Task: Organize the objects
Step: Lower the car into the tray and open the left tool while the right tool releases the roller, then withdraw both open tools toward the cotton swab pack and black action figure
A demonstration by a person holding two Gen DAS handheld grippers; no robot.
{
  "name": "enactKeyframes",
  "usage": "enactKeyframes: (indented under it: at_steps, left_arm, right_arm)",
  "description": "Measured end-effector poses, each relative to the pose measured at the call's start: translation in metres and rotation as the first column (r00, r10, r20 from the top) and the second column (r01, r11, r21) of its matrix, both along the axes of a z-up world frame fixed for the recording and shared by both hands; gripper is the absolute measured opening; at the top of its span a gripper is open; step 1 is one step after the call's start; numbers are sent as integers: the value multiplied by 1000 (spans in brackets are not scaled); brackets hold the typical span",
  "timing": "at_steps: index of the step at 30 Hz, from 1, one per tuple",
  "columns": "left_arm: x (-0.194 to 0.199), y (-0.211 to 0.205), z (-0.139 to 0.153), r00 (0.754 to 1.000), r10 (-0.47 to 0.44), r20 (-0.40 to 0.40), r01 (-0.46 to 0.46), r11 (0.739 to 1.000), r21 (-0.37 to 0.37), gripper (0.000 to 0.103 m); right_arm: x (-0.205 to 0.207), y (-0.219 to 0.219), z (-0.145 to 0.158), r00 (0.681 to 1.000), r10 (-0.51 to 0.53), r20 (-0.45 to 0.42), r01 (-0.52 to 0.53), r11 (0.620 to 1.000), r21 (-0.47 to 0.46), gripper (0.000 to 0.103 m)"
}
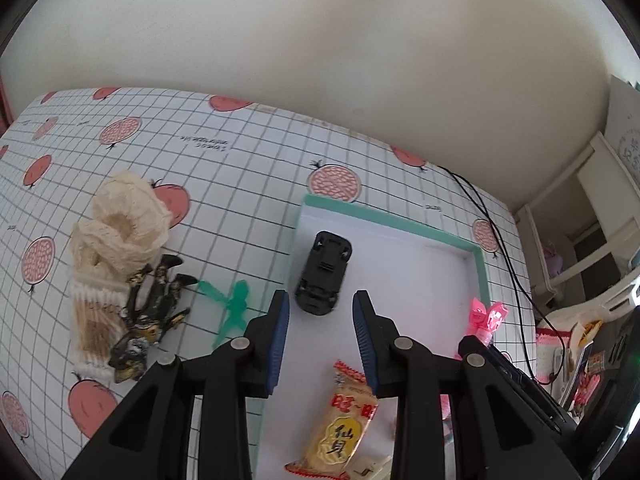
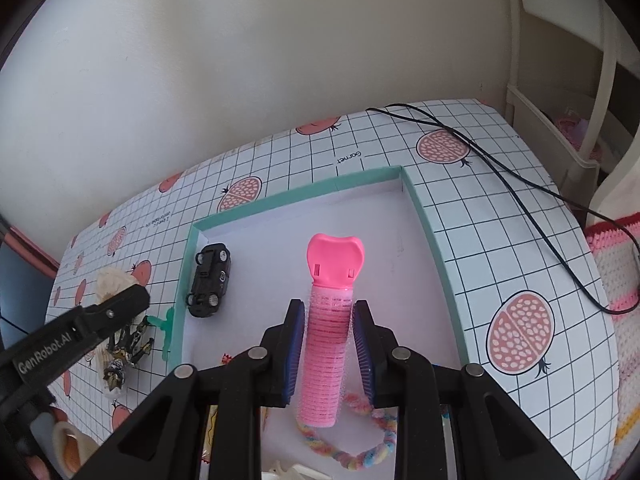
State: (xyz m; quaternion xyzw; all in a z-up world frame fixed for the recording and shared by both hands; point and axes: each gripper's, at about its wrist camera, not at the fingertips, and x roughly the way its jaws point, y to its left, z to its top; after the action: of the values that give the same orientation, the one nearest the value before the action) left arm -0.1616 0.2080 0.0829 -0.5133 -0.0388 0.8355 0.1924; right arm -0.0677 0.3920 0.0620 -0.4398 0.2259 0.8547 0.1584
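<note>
The counter [image 1: 256, 184] is covered in a white grid sheet printed with pink pomegranates, and it runs up to a plain cream wall [image 1: 320, 48]. A thin black cable [image 2: 520, 184] trails across its far right side.

On the counter sits a shallow tray [image 2: 424, 216] with a mint-green rim and a white floor. A black toy car [image 1: 323, 272] lies upside down, wheels up, just inside the tray's left wall near the far corner. Nearer the camera, a yellow snack packet [image 1: 340, 432] with red edging lies on the tray floor, and in the right view a pastel rainbow hair tie [image 2: 360, 448] lies on the floor below the tongs.

Left of the tray, on the bare sheet, a pile of cream gauze [image 1: 120, 220] touches a pack of cotton swabs [image 1: 94, 320]. A black and gold toy figure [image 1: 154, 304] lies against them, and a small green plastic piece [image 1: 232, 304] lies between the figure and the tray wall.

The right tongs [image 2: 328, 344] are closed on a pink hair roller [image 2: 326, 352], gripping its ribbed barrel at both sides; its flat pink clip end points away from the camera, and the roller hangs over the middle of the tray.

The left tongs [image 1: 321, 336] hang wide apart with nothing between them, just above the tray's left part, with the car just beyond the fingertips.
</note>
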Motion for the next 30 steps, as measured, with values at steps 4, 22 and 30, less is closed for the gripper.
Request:
enactKeyframes:
  at_steps: [4,22,30]
  left_arm:
    - [-6,-9,3,1000,13,19,-13,1000,-8,42]
    - [-18,-30,12,999,2,43,1,997,-78,75]
    - [-21,-41,13,1000,18,14,-16,992,-123,84]
  right_arm:
    - [0,-2,4,1000,0,-17,0,1000,7,32]
    - [-2,-3,14,996,16,91,-15,1000,-13,65]
    - [-3,-8,13,995,26,98,-26,1000,0,89]
